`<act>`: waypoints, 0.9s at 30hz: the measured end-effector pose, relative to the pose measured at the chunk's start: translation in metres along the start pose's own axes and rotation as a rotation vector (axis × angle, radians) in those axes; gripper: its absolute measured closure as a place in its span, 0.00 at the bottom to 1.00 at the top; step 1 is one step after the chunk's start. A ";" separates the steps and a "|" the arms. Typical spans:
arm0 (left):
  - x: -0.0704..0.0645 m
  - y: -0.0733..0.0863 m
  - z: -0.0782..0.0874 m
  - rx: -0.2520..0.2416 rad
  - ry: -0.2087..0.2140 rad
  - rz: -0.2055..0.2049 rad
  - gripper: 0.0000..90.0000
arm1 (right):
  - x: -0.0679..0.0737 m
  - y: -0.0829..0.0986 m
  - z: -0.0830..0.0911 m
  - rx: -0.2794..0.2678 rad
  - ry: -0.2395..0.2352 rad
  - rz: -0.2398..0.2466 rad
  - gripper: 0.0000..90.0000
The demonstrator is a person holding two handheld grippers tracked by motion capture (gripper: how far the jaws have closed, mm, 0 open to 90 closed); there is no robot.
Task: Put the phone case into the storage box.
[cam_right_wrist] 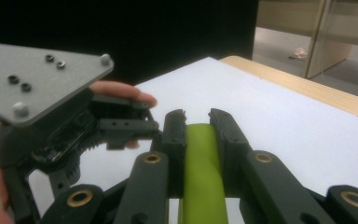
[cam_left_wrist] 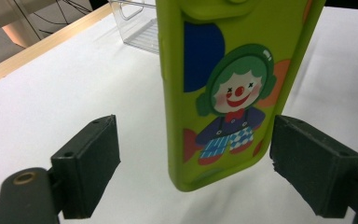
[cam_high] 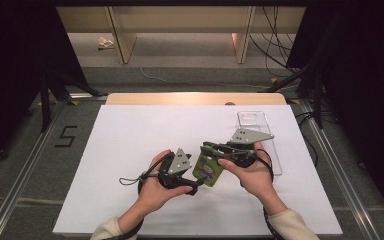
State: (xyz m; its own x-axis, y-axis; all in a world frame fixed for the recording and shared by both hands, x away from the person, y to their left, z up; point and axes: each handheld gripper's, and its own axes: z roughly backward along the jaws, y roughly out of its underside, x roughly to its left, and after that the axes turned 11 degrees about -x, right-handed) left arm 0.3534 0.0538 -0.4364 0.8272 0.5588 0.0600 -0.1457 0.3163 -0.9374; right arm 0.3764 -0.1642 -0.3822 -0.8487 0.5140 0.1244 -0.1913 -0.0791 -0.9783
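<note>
Jaws of my right gripper point(cam_right_wrist: 196, 123) are clamping the green phone case point(cam_left_wrist: 223, 93) by its edge, holding it upright at centre frame above the white table point(cam_high: 130, 135). My left gripper point(cam_left_wrist: 193, 158) is gaping wide around its lower end, touching nothing. I'm judging I should centre it, then close gently. The case's top is cut off; the clear tray point(cam_high: 260, 125) upper right is hard to read
</note>
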 end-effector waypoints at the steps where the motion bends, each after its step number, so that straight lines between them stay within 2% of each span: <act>1: 0.000 0.000 0.000 0.000 0.002 -0.001 0.17 | 0.000 0.000 0.000 0.002 -0.004 0.009 0.86; 6: 0.000 0.000 0.000 0.001 0.012 -0.004 0.18 | 0.000 -0.004 0.002 0.035 -0.046 0.046 0.86; 10: 0.001 0.000 0.000 0.006 0.023 -0.001 0.18 | -0.001 -0.005 0.003 0.053 -0.061 0.066 0.86; 22: 0.002 0.000 0.000 0.005 0.030 0.009 0.19 | -0.005 -0.010 0.010 0.071 -0.084 0.073 0.86; 27: 0.003 0.002 -0.002 0.003 0.048 0.012 0.20 | -0.005 -0.009 0.009 0.088 -0.100 0.073 0.86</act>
State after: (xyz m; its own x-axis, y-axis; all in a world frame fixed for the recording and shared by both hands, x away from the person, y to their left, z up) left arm 0.3565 0.0550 -0.4384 0.8506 0.5248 0.0325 -0.1571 0.3127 -0.9368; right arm 0.3775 -0.1736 -0.3723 -0.9061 0.4166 0.0740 -0.1664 -0.1901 -0.9676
